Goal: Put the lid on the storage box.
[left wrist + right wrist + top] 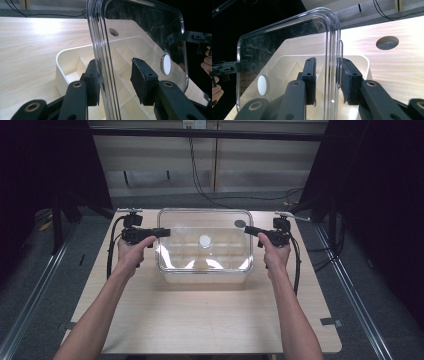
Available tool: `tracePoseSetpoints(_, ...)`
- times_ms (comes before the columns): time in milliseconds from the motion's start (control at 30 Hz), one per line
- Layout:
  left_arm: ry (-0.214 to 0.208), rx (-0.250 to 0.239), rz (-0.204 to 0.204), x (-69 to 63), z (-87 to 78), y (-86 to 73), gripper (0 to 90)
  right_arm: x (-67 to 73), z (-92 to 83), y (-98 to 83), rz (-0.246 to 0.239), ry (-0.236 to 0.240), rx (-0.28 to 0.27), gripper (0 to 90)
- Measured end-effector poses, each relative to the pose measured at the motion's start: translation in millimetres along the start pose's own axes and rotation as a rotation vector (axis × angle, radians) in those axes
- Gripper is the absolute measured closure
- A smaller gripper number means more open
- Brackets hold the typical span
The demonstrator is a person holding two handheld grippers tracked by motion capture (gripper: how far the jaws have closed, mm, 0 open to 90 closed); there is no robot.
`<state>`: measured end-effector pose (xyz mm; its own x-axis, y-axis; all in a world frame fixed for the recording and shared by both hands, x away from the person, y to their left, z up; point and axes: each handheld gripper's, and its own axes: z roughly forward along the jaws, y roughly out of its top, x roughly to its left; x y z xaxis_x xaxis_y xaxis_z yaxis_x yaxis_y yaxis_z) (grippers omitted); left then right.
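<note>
Both forearms reach forward, left gripper (161, 232) and right gripper (248, 230) fingers parted.

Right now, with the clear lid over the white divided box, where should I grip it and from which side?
Grip the clear lid by its thin raised rim at the two short ends, one gripper from each side, jaws straddling the edge. The left gripper and right gripper already bracket those edges above the box; the flat panel offers no other purchase.

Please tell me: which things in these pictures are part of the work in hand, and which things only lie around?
Part of the work:
- clear lid
- white compartment box
- left gripper
- right gripper

Only lying around:
- black cable behind the table
- round hole in the table
</note>
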<state>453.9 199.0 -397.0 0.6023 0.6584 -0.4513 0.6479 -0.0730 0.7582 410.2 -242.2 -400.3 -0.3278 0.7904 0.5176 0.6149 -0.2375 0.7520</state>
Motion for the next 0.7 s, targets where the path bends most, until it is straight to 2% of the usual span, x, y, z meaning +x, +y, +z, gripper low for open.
tracePoseSetpoints(133,0.003,0.005,-0.017,3.6,4.3,-0.7,58.7,-3.8,5.1,-0.7,0.015,-0.003,0.009,67.6)
tracePoseSetpoints(233,0.001,0.017,-0.045,7.4,9.5,-0.6,57.9,-6.0,7.5,-1.8,0.019,-0.004,0.014,67.5)
tracePoseSetpoints(333,0.002,0.025,-0.039,9.6,12.0,-0.5,57.3,-9.2,11.0,-2.2,0.034,-0.011,0.023,66.9)
tracePoseSetpoints(467,0.005,0.036,-0.053,14.8,17.4,-2.2,56.0,-14.1,16.9,-4.7,0.055,-0.014,0.04,66.4)
tracePoseSetpoints(700,0.016,0.046,-0.076,21.1,25.9,-5.6,54.2,-19.2,23.3,-7.4,0.063,-0.023,0.052,65.6)
